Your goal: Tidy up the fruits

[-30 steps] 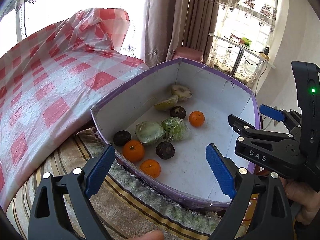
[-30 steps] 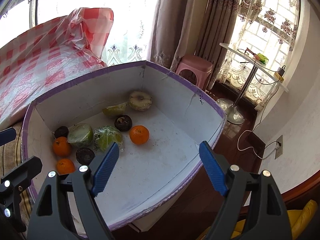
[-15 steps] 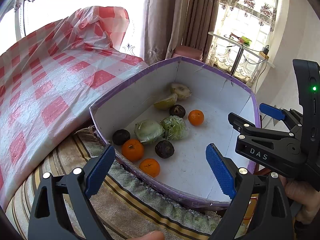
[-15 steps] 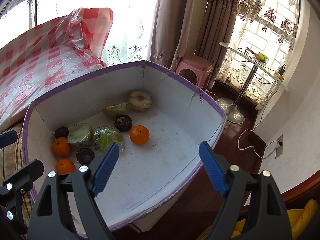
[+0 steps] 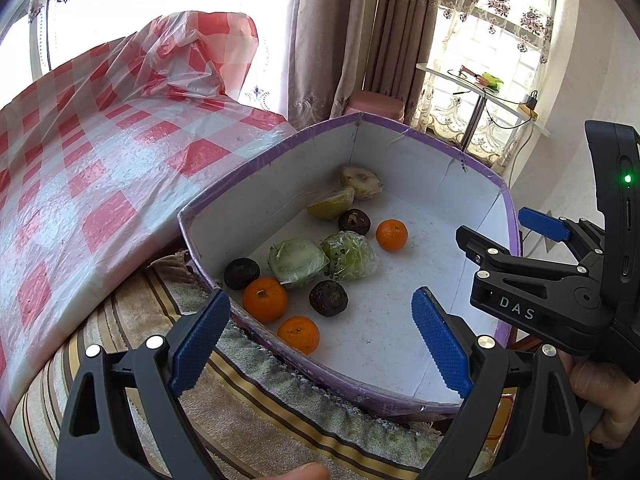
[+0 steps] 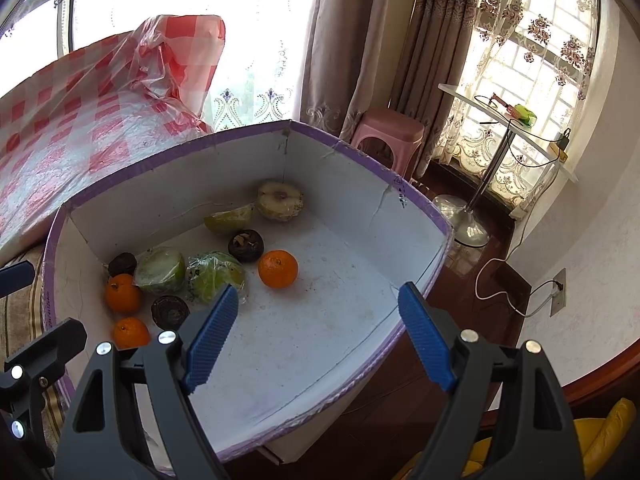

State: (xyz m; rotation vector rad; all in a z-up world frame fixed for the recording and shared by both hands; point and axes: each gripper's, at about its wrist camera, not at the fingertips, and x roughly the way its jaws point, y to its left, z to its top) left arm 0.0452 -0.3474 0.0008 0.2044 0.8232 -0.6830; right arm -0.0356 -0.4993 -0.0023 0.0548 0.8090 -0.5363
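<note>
Nothing shifted; both my grippers hover spread, empty. Lone orange (image 6: 278, 269) sits at 12 o'clock off right gripper (image 6: 318, 336), nearer than left gripper (image 5: 320, 338).

"DAS" on right gripper (image 5: 520, 276)

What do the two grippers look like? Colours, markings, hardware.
Both match: the left gripper and right gripper have black plastic frames with triangular cut-outs, silver screw heads, and blue ribbed pads on the fingers. Seen from the left wrist camera, the right gripper's body carries white "DAS" lettering, and a black housing above it has a lit green light. No sleeves or cables visible.
</note>
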